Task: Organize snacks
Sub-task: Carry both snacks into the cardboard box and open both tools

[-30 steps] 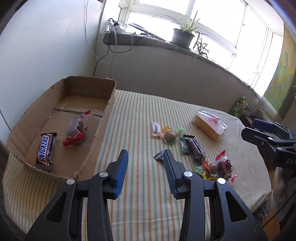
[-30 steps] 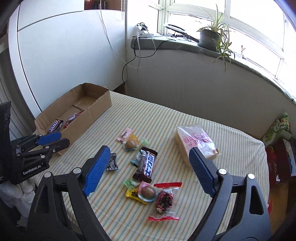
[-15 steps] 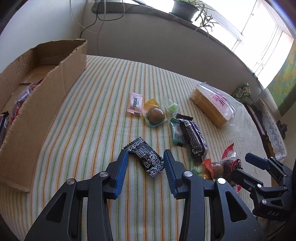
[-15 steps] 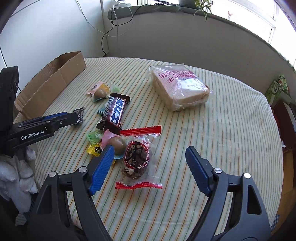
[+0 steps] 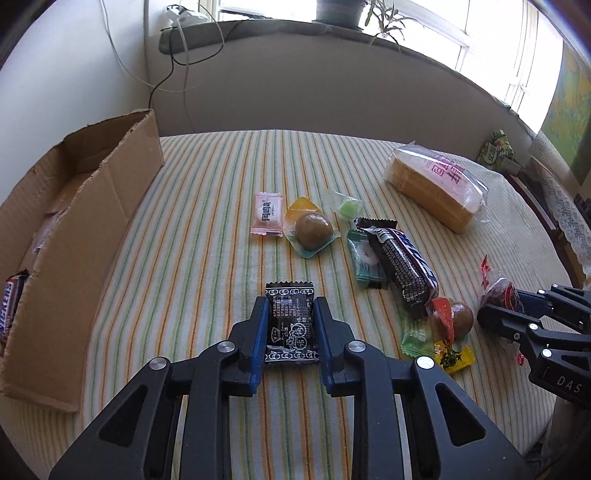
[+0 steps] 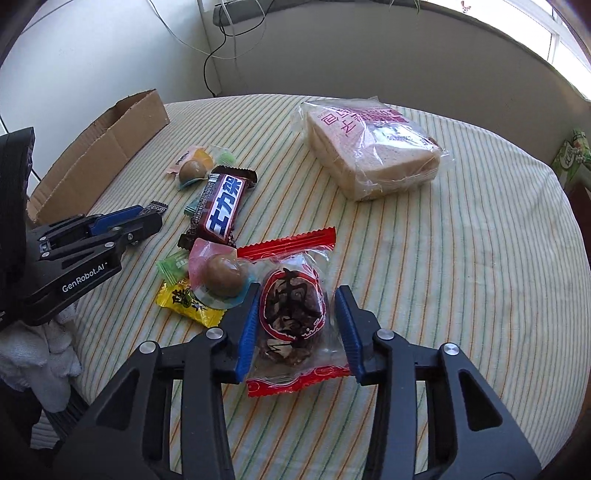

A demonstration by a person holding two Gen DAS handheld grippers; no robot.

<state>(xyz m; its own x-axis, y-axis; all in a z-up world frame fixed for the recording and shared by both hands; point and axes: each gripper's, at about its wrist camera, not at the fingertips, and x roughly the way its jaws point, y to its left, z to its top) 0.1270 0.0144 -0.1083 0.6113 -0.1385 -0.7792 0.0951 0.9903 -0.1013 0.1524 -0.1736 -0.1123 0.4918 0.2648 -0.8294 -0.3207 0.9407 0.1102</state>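
Observation:
My left gripper (image 5: 290, 306) straddles a small black candy packet (image 5: 291, 325) lying on the striped tablecloth; the blue pads sit at its two edges, jaws open around it. My right gripper (image 6: 295, 295) is open around a clear red-ended pastry bag (image 6: 293, 314), pads just beside it. Loose snacks lie between them: a dark chocolate bar (image 5: 400, 264), wrapped brown sweets (image 5: 312, 230), a pink packet (image 5: 267, 214), green and yellow candies. A bagged bread loaf (image 6: 369, 144) lies farther back. The cardboard box (image 5: 92, 221) stands at the left with a Snickers bar (image 5: 9, 310) inside.
The round table's edge (image 6: 554, 295) curves away at the right. A windowsill with cables and a potted plant (image 5: 340, 11) runs behind. A white cloth (image 6: 40, 354) hangs near the left gripper's body in the right wrist view.
Both grippers have dropped down to the table. The left now brackets the black candy packet. The right has moved onto the red-ended pastry bag and narrowed its opening.

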